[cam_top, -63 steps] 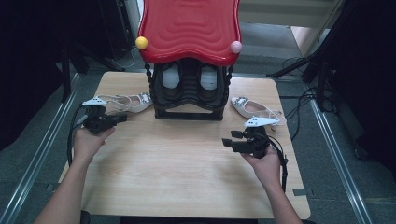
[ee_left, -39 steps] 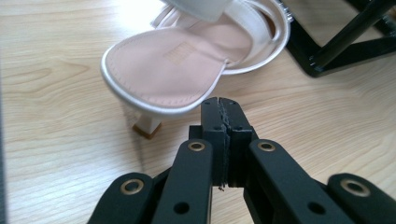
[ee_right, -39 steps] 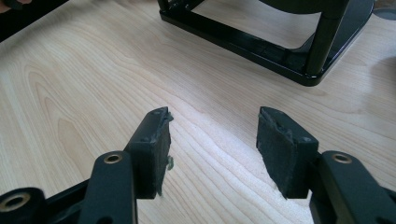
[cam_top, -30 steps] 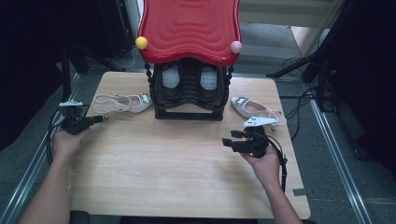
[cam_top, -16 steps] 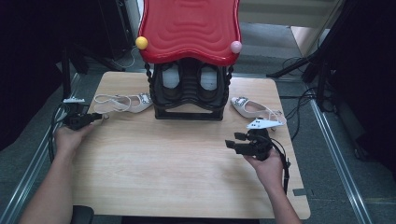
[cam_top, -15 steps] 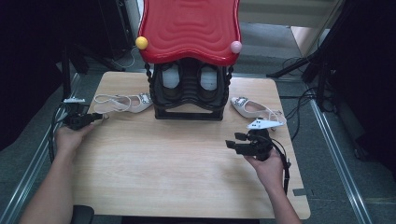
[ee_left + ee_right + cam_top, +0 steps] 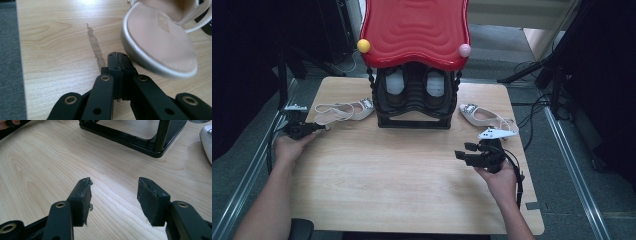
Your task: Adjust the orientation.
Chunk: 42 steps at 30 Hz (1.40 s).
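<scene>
A pale strappy sandal (image 7: 343, 111) lies on the wooden table (image 7: 402, 180) left of a black shoe rack (image 7: 414, 117). My left gripper (image 7: 321, 128) is shut with nothing in it at the table's left edge, its tip just short of the sandal's heel end. In the left gripper view the shut jaws (image 7: 117, 61) point at bare wood, with the sandal's insole (image 7: 162, 37) close to the right. A second pale shoe (image 7: 484, 116) lies right of the rack. My right gripper (image 7: 463, 150) is open and empty over bare wood (image 7: 113, 195), in front of that shoe.
The rack has a red wavy top (image 7: 414, 30) with a yellow ball (image 7: 363, 45) and a pink ball (image 7: 465, 50) at its corners. Two shoes (image 7: 396, 82) sit inside it. Its black base (image 7: 140, 142) lies ahead of my right gripper. Cables run on the floor at the right.
The left hand has moved left, from beside the sandal's middle to the table's left edge; over the last second it has kept still. The right hand has barely shifted.
</scene>
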### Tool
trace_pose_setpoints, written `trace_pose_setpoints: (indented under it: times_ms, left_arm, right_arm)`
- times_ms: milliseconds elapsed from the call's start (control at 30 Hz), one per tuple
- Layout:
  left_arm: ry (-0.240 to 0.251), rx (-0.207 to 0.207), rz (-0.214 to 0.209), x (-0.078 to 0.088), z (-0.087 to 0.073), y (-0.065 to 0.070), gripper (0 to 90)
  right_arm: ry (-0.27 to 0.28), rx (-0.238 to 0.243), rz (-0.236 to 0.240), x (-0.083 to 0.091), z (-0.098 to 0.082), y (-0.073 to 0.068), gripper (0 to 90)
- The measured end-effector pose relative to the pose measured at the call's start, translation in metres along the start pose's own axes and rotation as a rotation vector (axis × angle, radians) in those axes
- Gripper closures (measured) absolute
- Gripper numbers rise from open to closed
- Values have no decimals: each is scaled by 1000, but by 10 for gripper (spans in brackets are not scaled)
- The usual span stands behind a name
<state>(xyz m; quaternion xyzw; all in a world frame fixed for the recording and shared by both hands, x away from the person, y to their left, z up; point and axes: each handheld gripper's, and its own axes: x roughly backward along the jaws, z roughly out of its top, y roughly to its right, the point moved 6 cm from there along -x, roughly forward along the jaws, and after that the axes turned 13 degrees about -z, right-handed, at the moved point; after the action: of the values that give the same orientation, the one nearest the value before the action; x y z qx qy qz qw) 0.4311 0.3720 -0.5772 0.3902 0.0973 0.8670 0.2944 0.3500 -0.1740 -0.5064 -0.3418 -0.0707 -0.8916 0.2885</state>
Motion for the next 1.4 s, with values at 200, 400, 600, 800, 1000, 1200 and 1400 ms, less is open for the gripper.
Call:
trace_pose_setpoints:
  times_ms: [200,400,600,800,1000,1200,1400]
  left_arm:
    - [-8,27,-31,0,-5,9,900]
    - [5,60,-41,3,-10,19,900]
    - [-25,59,-50,0,-14,32,899]
    - [-23,89,-88,-1,-13,45,896]
    - [-25,108,-100,-4,-13,55,893]
    - [-26,123,-97,-8,-10,62,882]
    - [-41,149,-96,-12,-8,69,882]
  right_arm:
    - [1,0,2,-1,2,0,456]
    - [-1,12,11,-4,4,-3,456]
    - [-1,17,21,-6,7,-6,456]
    - [1,20,27,-9,10,-7,456]
    - [-2,24,32,-12,12,-9,456]
    - [-2,27,35,-12,13,-10,456]
    - [3,26,33,-11,13,-9,456]
